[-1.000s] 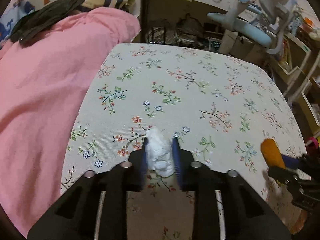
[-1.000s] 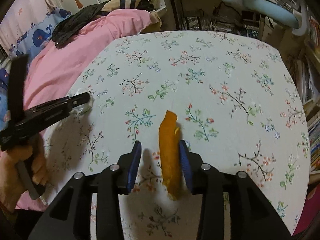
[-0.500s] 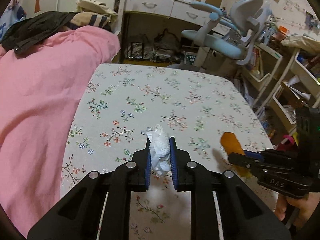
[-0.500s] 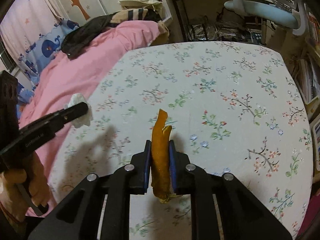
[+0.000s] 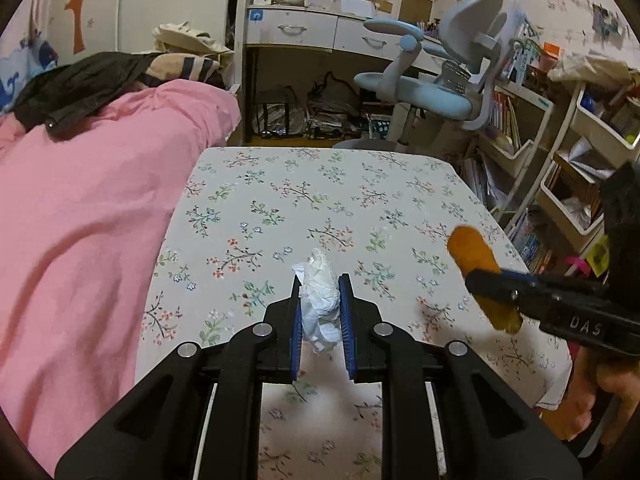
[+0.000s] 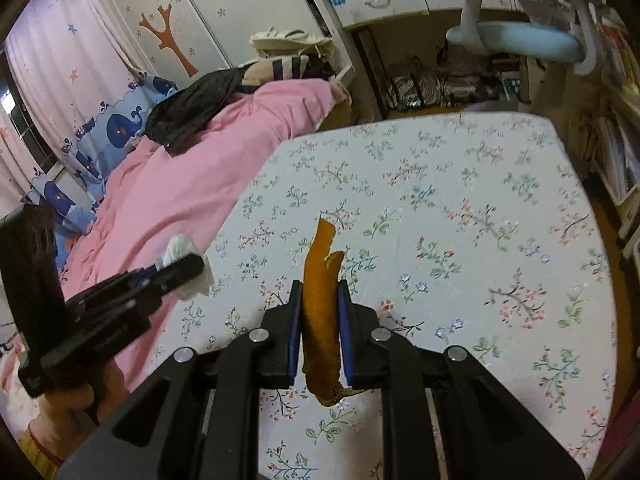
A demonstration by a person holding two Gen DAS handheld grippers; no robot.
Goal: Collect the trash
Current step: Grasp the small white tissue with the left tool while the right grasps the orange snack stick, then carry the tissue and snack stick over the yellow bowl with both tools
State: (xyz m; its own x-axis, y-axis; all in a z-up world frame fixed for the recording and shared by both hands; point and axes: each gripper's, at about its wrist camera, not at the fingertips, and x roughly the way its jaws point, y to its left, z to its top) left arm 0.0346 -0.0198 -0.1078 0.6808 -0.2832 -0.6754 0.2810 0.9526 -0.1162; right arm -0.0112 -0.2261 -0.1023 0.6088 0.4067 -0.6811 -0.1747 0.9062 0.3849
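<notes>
The left gripper [image 5: 322, 280] is pinching a crumpled tissue [image 5: 320, 304]; the right gripper [image 6: 319, 290] is clamping an orange peel [image 6: 320, 320]; both are hanging over the bare floral tabletop [image 6: 480, 220], centre frame, its edges well apart.

My right hand [image 5: 600, 400] is cut off by the picture's edge. My black fingers [image 6: 294, 320] cover the orange peel's [image 6: 320, 280] middle, and the tissue's [image 5: 320, 300] sides sit hidden between my other pads [image 5: 297, 320].
</notes>
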